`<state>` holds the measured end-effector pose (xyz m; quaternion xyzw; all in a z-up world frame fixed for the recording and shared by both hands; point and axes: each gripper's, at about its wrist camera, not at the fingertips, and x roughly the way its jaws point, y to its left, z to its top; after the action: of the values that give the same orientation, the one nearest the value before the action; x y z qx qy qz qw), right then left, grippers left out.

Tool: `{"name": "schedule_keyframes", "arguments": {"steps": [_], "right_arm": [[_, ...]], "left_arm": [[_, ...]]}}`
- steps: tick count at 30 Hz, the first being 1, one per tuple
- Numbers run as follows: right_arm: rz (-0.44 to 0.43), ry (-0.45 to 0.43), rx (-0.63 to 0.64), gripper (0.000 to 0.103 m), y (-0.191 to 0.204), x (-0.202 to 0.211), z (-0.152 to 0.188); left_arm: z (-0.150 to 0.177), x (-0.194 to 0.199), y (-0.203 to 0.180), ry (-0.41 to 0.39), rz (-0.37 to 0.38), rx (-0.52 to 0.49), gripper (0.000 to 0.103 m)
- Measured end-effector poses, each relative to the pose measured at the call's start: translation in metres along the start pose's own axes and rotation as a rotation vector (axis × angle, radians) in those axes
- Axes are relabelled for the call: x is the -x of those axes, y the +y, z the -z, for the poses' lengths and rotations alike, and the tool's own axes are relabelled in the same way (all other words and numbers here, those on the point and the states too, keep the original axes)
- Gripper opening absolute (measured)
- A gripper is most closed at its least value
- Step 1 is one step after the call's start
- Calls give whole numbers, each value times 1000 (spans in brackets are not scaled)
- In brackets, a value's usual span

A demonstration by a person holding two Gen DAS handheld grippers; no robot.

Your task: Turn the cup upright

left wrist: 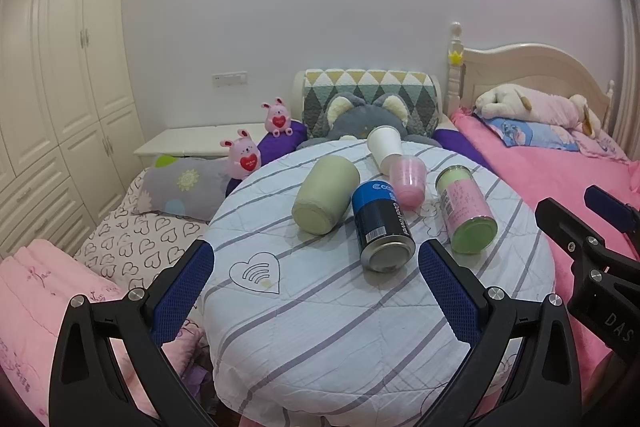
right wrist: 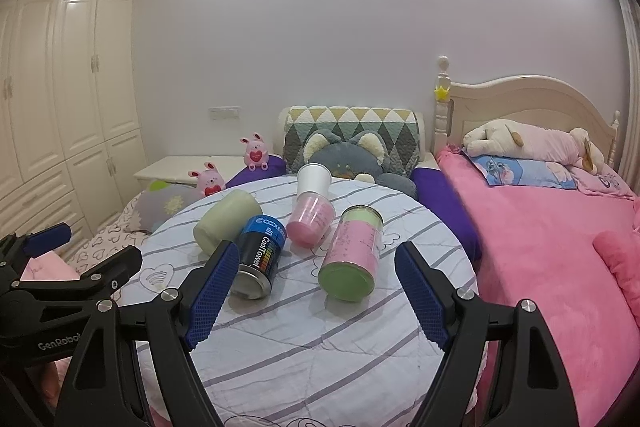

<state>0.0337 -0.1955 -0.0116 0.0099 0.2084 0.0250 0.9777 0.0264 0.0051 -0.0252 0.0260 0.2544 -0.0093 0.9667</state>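
Several cups and cans lie on their sides on a round table (left wrist: 320,327) (right wrist: 304,339) with a striped cloth. A white paper cup (left wrist: 385,146) (right wrist: 313,179) lies at the back, a pink cup (left wrist: 408,179) (right wrist: 310,221) in front of it. A pale green cup (left wrist: 326,195) (right wrist: 226,219), a blue can (left wrist: 383,227) (right wrist: 258,254) and a pink-and-green can (left wrist: 466,213) (right wrist: 354,255) lie nearer. My left gripper (left wrist: 316,293) is open and empty, short of the blue can. My right gripper (right wrist: 316,295) is open and empty, short of the pink-and-green can.
A pink bed (right wrist: 552,239) with plush toys stands to the right. A grey plush cushion (left wrist: 368,115) sits behind the table. Two pink bunny toys (left wrist: 244,155) and pillows lie to the left. White wardrobes (left wrist: 60,87) line the left wall.
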Motion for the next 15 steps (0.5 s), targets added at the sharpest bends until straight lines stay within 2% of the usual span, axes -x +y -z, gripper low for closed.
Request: {"name": "schedule_keyframes", "arguments": {"steps": [15], "right_arm": [[-10,27,16,82,11,-16,-1]], "left_arm": [[-2,-16,13,11,-15,16,103]]}}
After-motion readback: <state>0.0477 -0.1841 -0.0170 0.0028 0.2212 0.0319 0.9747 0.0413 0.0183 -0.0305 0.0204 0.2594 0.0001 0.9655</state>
